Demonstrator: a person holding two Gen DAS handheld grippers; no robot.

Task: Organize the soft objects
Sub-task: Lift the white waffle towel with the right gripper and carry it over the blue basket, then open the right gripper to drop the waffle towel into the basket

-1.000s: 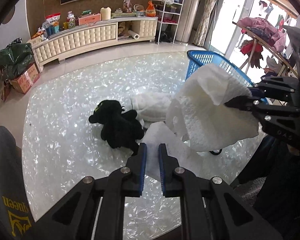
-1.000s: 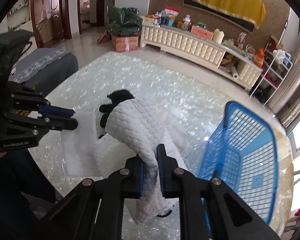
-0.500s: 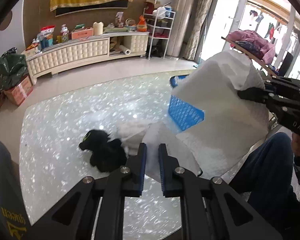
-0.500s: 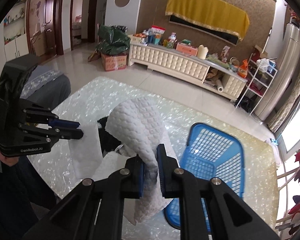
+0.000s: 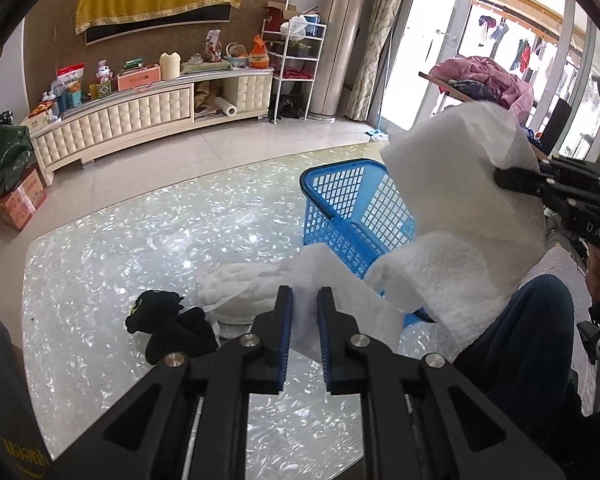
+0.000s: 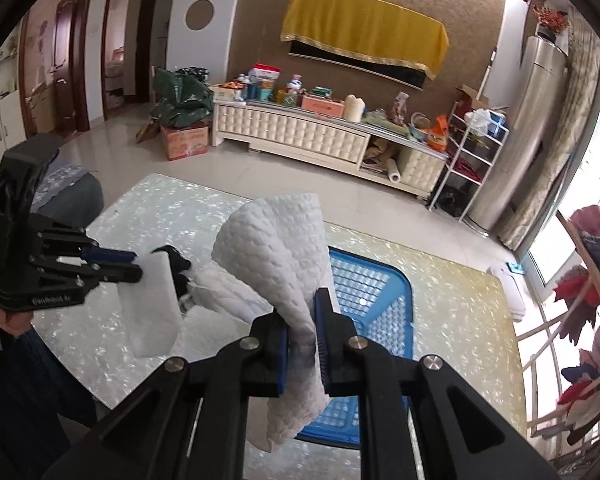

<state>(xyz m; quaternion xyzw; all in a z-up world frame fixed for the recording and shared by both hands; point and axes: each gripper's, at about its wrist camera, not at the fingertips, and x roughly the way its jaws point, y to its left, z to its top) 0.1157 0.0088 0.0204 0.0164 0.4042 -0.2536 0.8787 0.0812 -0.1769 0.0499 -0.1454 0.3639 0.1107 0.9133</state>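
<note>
left hand-held gripper clamped nearly shut on one corner of the white quilted cloth, right hand-held gripper pinched just as tight on another bunched corner of the same cloth. held up between the two above the tabletop, sagging in a loose fold, with its lower part hanging in front of the blue basket and a trailing end seemingly reaching down toward the white bundle lying on the tabletop. black plush toy lying flat just beside that bundle, untouched. likely light and thoroughly limp: no stiffness to hold a shape, so bound to droop and swing from whichever corners are gripped. textured weave probably gives the pads good purchase, little risk of slipping, none of breakage. best taken at corners or along an edge, well apart, to spread it flat for folding or to lower it into the basket; bunched grips like the right one tend to leave it twisted.
</note>
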